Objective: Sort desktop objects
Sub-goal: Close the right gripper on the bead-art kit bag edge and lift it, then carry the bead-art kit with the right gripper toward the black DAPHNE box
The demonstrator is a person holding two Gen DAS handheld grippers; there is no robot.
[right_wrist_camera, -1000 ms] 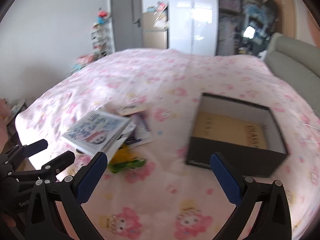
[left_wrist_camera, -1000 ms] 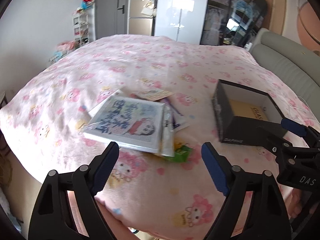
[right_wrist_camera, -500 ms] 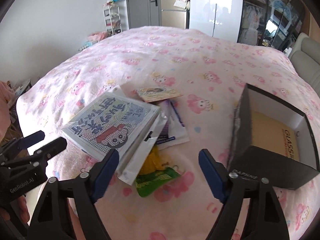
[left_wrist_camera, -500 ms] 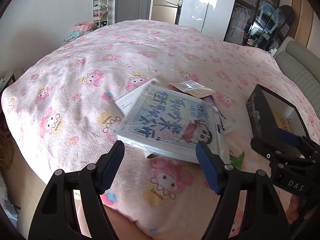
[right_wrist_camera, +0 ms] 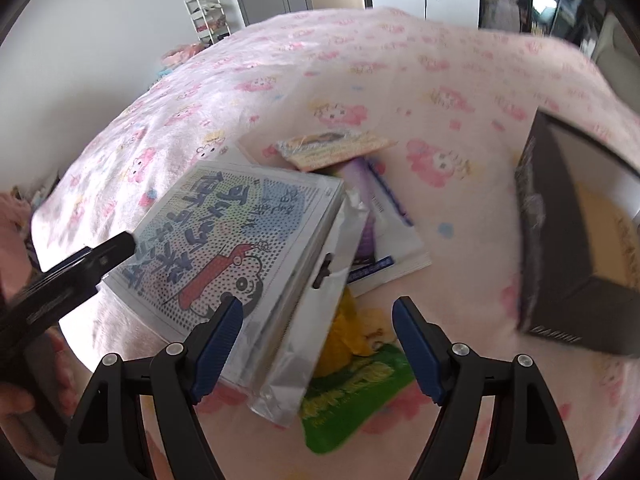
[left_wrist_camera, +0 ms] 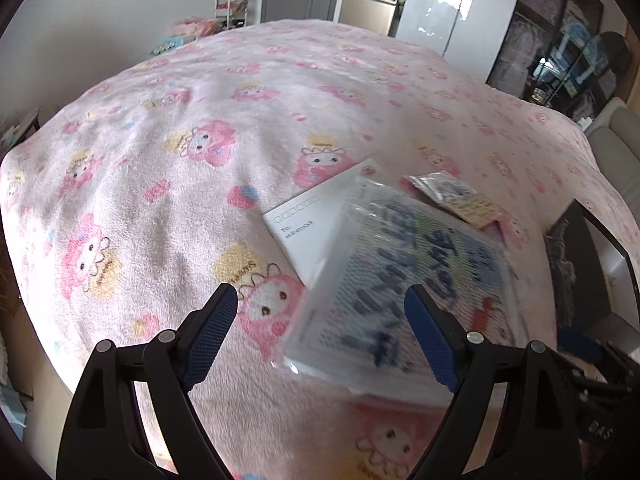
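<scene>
- Left wrist view: left gripper has its jaws spread wide and nothing between them, low over the pink blanket. The bagged picture kit sits at 1 o'clock, its near corner between the fingertips but not pinched.
- The white envelope pokes out from under the kit at 12 o'clock. A small snack packet lies beyond at 1 o'clock. The black box is at 3 o'clock, open side up.
- Kit looks like a flat, stiff, light board in a glossy sleeve, probably slippery. I'd pinch the board edge, not the loose film.
- Right wrist view: right gripper is also wide apart and empty. The kit is at 11 o'clock, its loose plastic flap running down between the fingers.
- Green-yellow pouch at 12 o'clock, half under the flap; soft and crinkly, so an easy grab by its exposed edge.
- Purple-white sachet further out at 12 o'clock. Black box at 2 o'clock, well apart from the pile.
- The left gripper's finger shows at 9 o'clock, touching the kit's left edge.
</scene>
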